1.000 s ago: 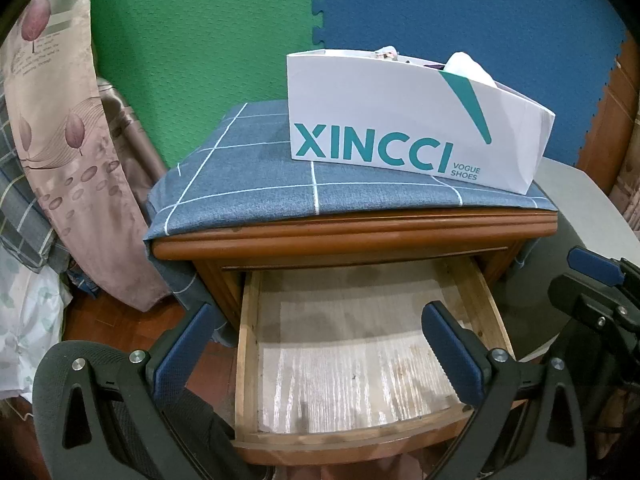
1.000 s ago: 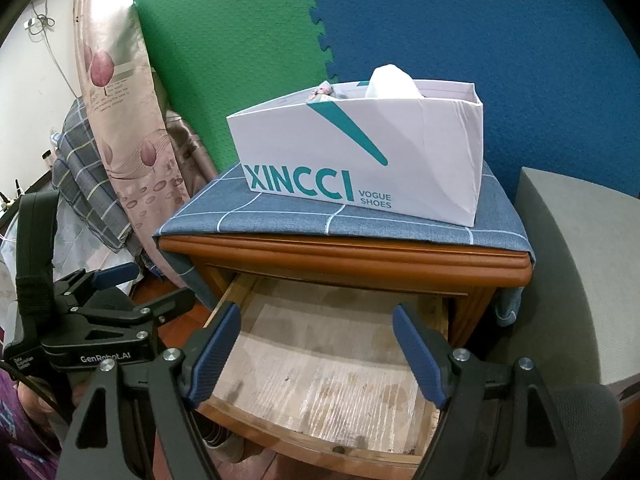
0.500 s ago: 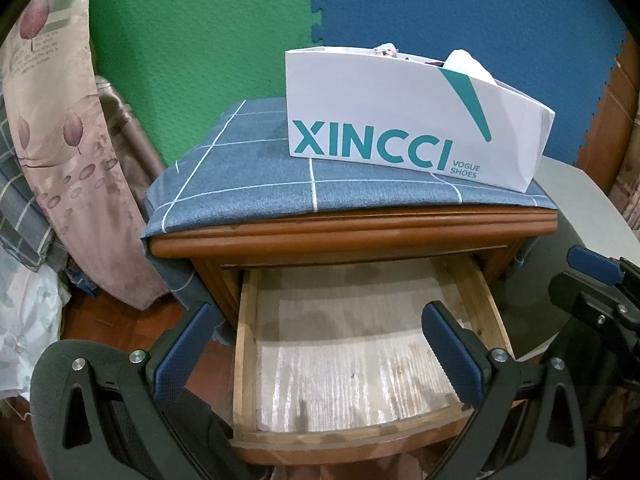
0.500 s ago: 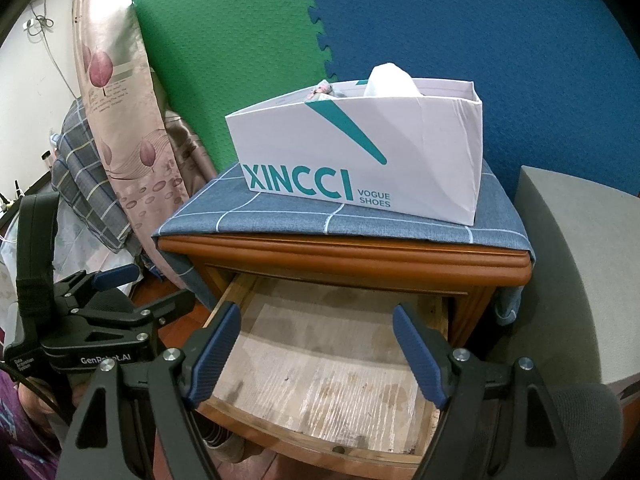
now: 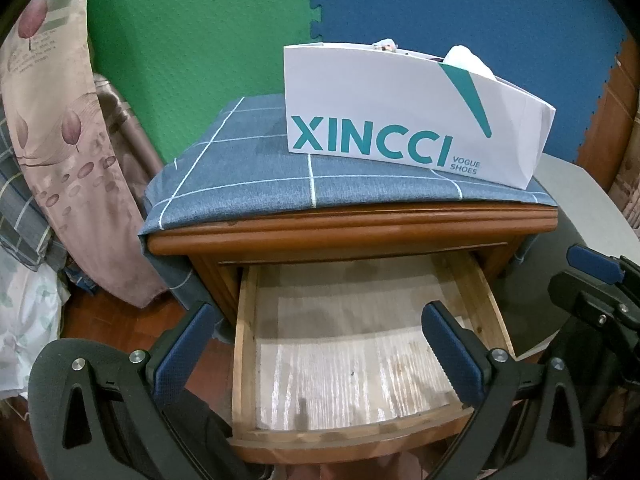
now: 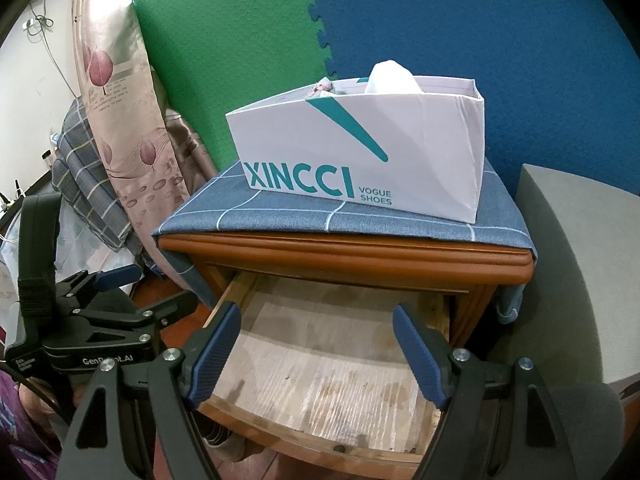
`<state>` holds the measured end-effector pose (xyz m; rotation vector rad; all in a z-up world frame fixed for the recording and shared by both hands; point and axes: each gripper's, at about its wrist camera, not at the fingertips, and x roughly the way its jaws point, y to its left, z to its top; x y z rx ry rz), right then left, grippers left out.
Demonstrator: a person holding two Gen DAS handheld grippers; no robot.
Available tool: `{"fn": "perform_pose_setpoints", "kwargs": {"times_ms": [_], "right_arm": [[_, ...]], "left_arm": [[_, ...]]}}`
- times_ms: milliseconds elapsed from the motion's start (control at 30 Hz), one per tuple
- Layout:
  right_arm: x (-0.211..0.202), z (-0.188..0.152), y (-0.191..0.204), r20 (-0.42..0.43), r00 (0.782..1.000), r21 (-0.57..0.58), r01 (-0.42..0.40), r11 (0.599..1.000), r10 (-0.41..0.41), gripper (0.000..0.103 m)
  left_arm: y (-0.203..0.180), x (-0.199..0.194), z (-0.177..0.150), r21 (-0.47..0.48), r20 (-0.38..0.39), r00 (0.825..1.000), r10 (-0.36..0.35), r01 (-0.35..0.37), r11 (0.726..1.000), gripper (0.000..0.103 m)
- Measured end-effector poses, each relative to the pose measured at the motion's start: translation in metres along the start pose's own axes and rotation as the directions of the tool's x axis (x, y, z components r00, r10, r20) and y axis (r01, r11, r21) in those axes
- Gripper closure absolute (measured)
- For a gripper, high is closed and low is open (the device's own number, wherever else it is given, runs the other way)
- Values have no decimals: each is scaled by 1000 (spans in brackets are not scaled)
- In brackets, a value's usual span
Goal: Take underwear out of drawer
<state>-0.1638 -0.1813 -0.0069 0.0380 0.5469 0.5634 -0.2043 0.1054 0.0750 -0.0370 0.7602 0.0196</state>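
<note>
My left gripper (image 5: 320, 344) hangs over the pulled-out drawer (image 5: 360, 360) with its jaws wide apart and nothing between them; my right gripper (image 6: 316, 348) hangs over the same drawer, jaws likewise spread and unloaded. The drawer floor shows only bare, stained liner. On the nightstand (image 6: 344, 256), a blue checked cloth (image 5: 248, 176) carries a white XINCCI box (image 5: 400, 120); bunched fabric (image 6: 390, 76) pokes above the box rim, though I cannot tell whether it is the underwear. A floral curtain (image 6: 116, 92) hangs to the left of the nightstand.
</note>
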Motion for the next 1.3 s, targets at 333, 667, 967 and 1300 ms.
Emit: {"fn": "perform_pose_setpoints", "kwargs": {"times_ms": [333,667,967,1300], "right_arm": [[0,1,0,-2,1000,1,0,1000,0,22],[0,0,0,-3,1000,1,-1,1000,1,22],[1,-3,3,-13,1000,1,-5,1000,5,22],[-6,0,-3,3,1000,15,-6,1000,6,22]], "left_arm": [[0,3,0,0,-10,1000,-1,1,1000,0],[0,4,0,1,-18,1000,-2,2,1000,0],[5,-2,-2,-32,59,998,-18,20,999,1],[4,-5,4,-21,63,998,9,-8,1000,1]]}}
